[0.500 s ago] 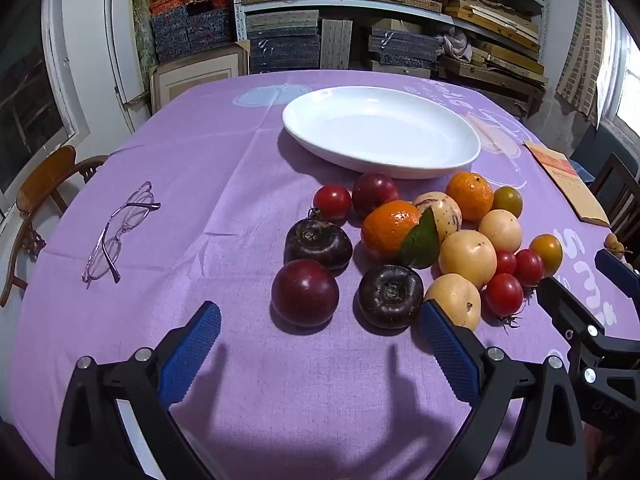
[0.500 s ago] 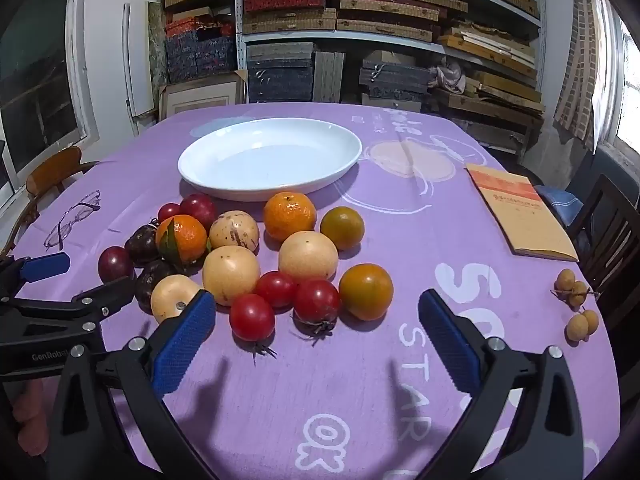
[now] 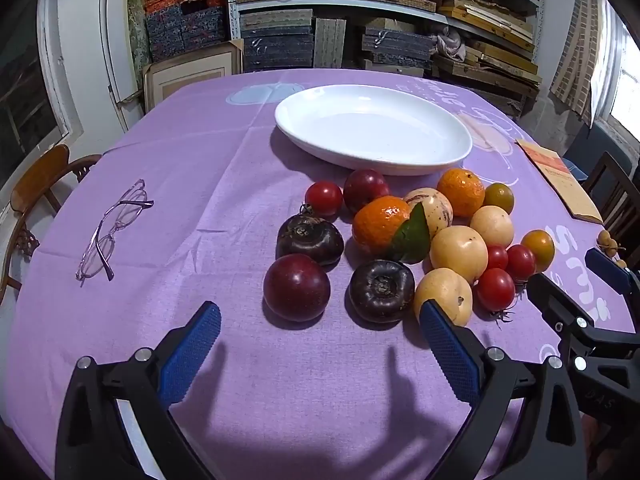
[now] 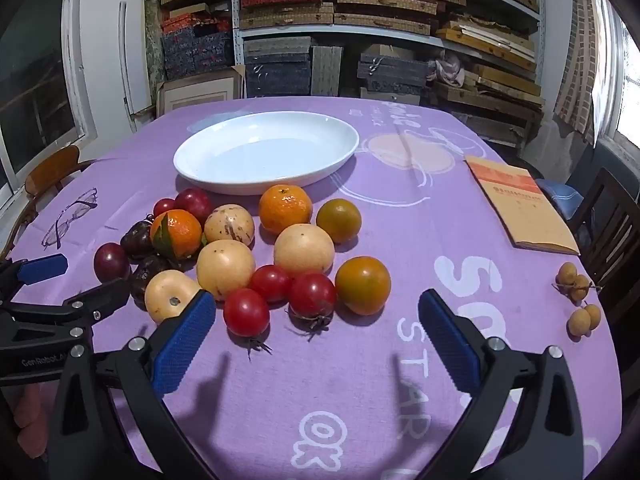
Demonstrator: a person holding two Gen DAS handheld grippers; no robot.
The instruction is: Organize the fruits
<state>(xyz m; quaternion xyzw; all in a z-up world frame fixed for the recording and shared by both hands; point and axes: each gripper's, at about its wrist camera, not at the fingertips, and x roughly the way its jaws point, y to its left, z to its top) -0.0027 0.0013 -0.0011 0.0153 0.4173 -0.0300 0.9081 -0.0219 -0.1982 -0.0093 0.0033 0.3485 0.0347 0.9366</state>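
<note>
Home storeroom doubling as dining space: metal shelving (image 4: pixel 384 32) stacked with boxes and framed boards, purple-clothed surface (image 4: pixel 400 248), wooden chairs (image 3: pixel 36 184), reading glasses (image 3: pixel 112 228).

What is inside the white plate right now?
Nothing: the white plate shows only its bare glossy bowl in both views. All the fruit lies on the purple tablecloth in front of it.

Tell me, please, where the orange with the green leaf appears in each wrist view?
Left wrist: the orange with the leaf sits just right of centre, before the white plate.
Right wrist: the orange lies left of centre.
Shared landmark: the white plate.
</note>
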